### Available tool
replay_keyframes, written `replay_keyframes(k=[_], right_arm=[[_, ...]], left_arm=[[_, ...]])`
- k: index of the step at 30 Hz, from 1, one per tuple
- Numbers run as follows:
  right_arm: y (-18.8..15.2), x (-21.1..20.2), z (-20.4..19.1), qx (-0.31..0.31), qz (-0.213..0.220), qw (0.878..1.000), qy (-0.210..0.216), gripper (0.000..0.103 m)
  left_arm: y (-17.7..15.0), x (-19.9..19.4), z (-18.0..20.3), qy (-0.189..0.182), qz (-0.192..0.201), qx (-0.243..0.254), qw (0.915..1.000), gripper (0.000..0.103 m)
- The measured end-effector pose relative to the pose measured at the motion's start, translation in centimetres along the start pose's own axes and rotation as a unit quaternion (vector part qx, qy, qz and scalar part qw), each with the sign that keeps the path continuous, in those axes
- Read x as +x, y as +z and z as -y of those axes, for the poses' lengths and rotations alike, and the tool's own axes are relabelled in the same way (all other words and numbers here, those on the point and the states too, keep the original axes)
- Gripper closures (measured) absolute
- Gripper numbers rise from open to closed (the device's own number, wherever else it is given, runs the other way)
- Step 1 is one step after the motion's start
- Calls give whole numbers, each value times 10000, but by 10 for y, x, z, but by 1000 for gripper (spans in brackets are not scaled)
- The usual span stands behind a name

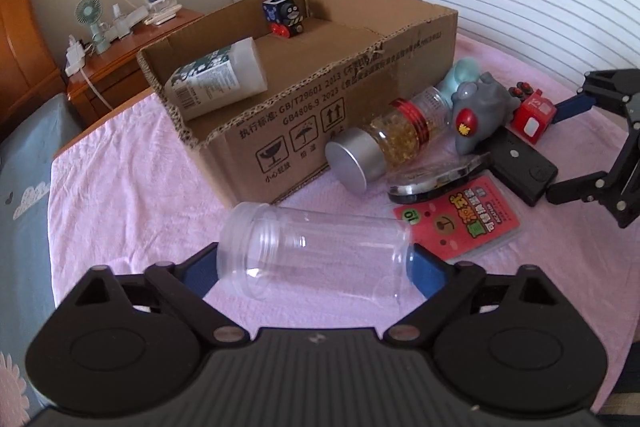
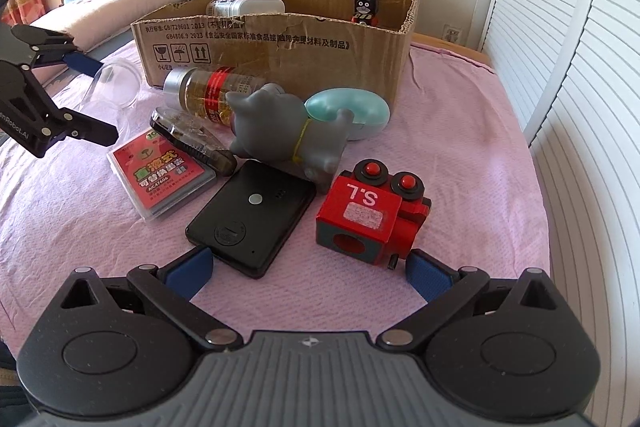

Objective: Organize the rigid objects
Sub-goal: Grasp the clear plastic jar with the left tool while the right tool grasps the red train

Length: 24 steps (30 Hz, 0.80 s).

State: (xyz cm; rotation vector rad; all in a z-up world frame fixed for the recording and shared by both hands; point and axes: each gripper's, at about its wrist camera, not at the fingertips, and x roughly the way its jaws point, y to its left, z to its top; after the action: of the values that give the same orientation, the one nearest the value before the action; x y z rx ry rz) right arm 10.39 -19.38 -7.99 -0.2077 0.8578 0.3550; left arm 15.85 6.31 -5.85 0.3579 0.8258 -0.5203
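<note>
Left gripper (image 1: 316, 263): your blue pads sit at both ends of the clear jar (image 1: 316, 251), which lies on its side on the pink cloth (image 1: 132, 179) just before the box (image 1: 320, 95); grasping or merely touching, I cannot tell.
Right gripper (image 2: 308, 267): released, fingers spread wide, nothing between them; the black device (image 2: 252, 213) touches your left pad, the red train (image 2: 370, 217) sits just by the right.
Box: a white bottle (image 1: 218, 79) and a black toy block (image 1: 282, 13) lie inside.
Beside the box: pill bottle (image 1: 394, 131), grey cat (image 2: 288, 135), teal egg (image 2: 352, 111), red card pack (image 2: 160, 173), all crowded together.
</note>
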Motion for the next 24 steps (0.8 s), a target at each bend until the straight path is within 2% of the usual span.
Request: replay_keyframes(k=[4, 9, 13, 18, 24], right_arm=[[-1, -1, 0, 4, 34, 10000, -4, 0], [-2, -1, 0, 10, 89, 10000, -12, 0], [-3, 0, -1, 22, 103, 9999, -19, 0], [0, -1, 0, 81, 10, 9999, -85, 0], [0, -5, 8, 415, -69, 9989, -190, 0]], left_arm=[[-8, -12, -1, -18, -30, -435, 9990, 11], [-24, -35, 8, 417, -198, -814, 9956, 13], [-37, -48, 19, 497, -172, -1070, 9929, 13], [-40, -46, 28, 753, -78, -1061, 9915, 12], [-42, -41, 32, 779, -53, -1010, 9918, 11]])
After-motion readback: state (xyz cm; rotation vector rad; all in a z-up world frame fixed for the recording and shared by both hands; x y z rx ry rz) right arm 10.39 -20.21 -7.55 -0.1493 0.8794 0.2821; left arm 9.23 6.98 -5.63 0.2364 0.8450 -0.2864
